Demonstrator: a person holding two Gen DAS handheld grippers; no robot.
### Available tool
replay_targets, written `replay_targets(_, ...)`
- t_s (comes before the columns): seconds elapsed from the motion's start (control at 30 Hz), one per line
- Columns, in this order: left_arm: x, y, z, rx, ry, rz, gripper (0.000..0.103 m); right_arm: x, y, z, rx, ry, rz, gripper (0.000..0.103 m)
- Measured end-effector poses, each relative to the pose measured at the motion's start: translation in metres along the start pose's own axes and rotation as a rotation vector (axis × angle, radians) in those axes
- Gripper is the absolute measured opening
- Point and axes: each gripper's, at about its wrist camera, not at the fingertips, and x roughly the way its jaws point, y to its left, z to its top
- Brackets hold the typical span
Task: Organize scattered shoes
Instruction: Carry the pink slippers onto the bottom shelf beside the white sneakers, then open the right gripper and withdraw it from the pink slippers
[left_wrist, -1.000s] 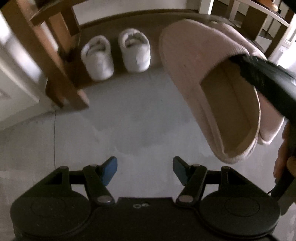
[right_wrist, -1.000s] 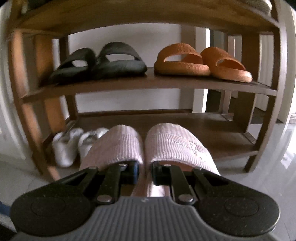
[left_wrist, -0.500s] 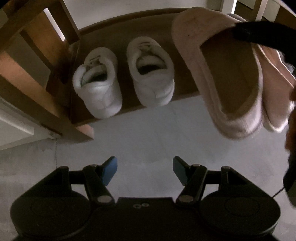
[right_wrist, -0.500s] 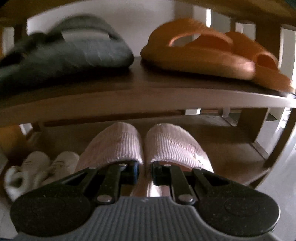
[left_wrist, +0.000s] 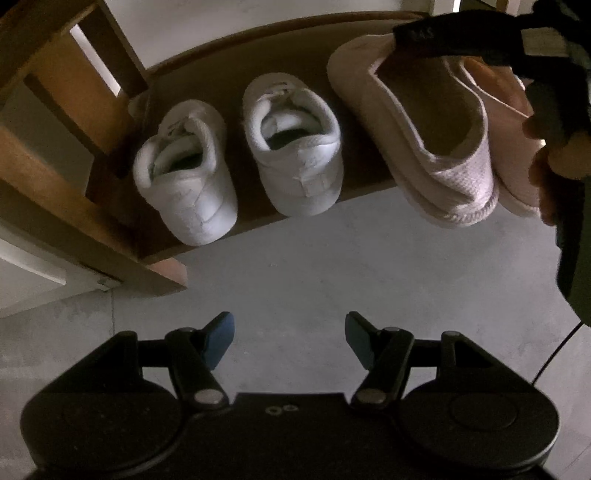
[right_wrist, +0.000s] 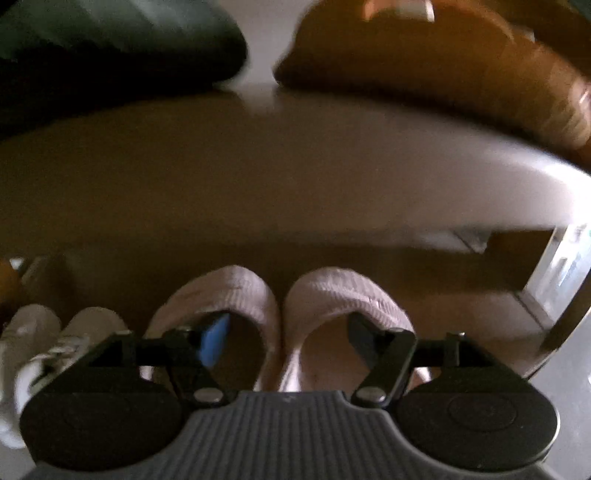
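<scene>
The wooden shoe rack (left_wrist: 44, 155) fills the upper part of both views, its bottom shelf (left_wrist: 207, 88) ending in a curved front edge just above the grey floor (left_wrist: 295, 266), which lies bare and open all the way down to the left gripper (left_wrist: 289, 341). In the right wrist view the middle shelf (right_wrist: 280, 166) looms close overhead, leaving only a low slot above the bottom board, with a black slipper (right_wrist: 118, 40) and an orange slipper (right_wrist: 443, 70) blurred on top of it. The pink slippers (left_wrist: 424, 129) sit side by side at the right of the bottom shelf, heels overhanging its front edge, just beside the white sneakers (left_wrist: 236, 155), which stand well inside the left upright. The right gripper (right_wrist: 286, 343) has its jaws opening, one finger inside each slipper mouth and the pads off the two inner walls they pinched together a second ago (the slippers were then still in the air before the rack). The left gripper hangs over bare floor, jaws about half apart and empty, as before, now nearer the sneakers.
</scene>
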Motion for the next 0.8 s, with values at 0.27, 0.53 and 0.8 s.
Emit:
replay_targets(0.27, -0.015, -0.004, -0.007, 0.014, -0.022, 0.015, 0.066, -0.044, -0.007, -0.01, -0.117, -0.034, -0.029, 0.08)
replay_targets(0.53, -0.044, 0.001, -0.034, -0.004, -0.052, 0.011, 0.066, -0.141, -0.039, -0.066, 0.027, -0.193, 0.014, 0.081)
replay_targets(0.8, -0.038, -0.026, -0.051, -0.029, -0.007, -0.034, 0.066, -0.153, -0.006, -0.142, -0.095, -0.302, 0.037, 0.086)
